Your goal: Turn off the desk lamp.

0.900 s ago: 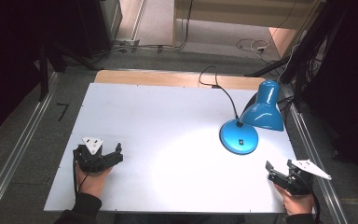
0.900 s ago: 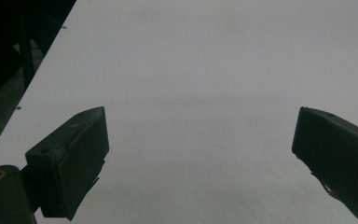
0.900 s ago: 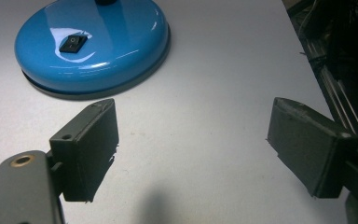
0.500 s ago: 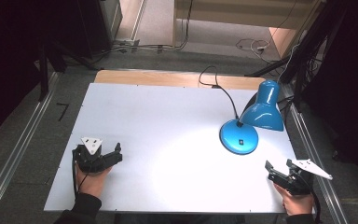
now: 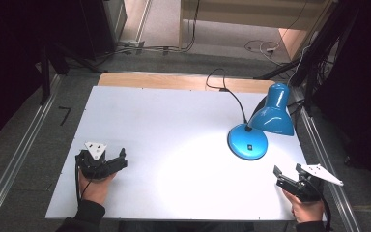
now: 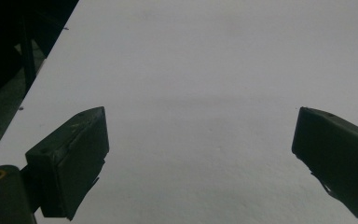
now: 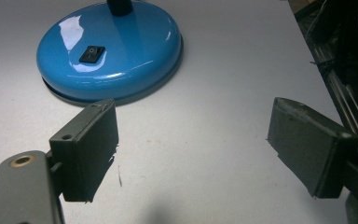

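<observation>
A blue desk lamp stands at the right of the white table, its round base carrying a black rocker switch and its shade tilted down, lit. My right gripper rests near the front right corner, a short way in front of the base, open with nothing between its jaws. In the right gripper view the base lies just beyond the left jaw. My left gripper lies at the front left, held by a hand, open over bare table.
The lamp's black cable runs from the base to the table's far edge, where a wooden strip shows. Metal rails flank the table on both sides. A pool of light falls on the tabletop left of the lamp.
</observation>
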{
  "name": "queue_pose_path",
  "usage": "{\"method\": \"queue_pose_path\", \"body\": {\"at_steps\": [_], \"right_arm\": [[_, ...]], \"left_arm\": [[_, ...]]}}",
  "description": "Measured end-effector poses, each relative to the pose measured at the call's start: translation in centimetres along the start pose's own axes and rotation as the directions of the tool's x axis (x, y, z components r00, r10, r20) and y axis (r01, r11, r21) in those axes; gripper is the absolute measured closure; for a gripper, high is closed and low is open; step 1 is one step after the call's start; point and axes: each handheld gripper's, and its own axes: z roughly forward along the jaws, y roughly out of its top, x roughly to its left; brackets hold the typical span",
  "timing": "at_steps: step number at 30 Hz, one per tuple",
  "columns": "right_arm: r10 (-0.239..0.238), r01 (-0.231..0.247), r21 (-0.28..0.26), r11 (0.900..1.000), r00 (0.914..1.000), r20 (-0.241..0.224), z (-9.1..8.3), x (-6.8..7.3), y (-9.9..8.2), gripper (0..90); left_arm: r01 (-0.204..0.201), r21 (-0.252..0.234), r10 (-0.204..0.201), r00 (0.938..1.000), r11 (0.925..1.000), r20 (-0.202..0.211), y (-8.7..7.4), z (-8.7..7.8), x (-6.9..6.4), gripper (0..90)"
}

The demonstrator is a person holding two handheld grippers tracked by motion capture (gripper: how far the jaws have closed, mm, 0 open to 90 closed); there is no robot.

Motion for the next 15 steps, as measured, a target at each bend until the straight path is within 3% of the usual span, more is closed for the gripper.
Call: {"method": "queue_pose_path", "body": {"at_steps": [15], "right_arm": [[-0.007, 0.007, -0.008, 0.9999, 0.9998, -0.02, 0.16, 0.91, 0.31, 14.9]], "left_arm": [[0.006, -0.002, -0.006, 1.0, 1.0, -0.005, 0.0, 0.0, 0.12, 5.0]]}}
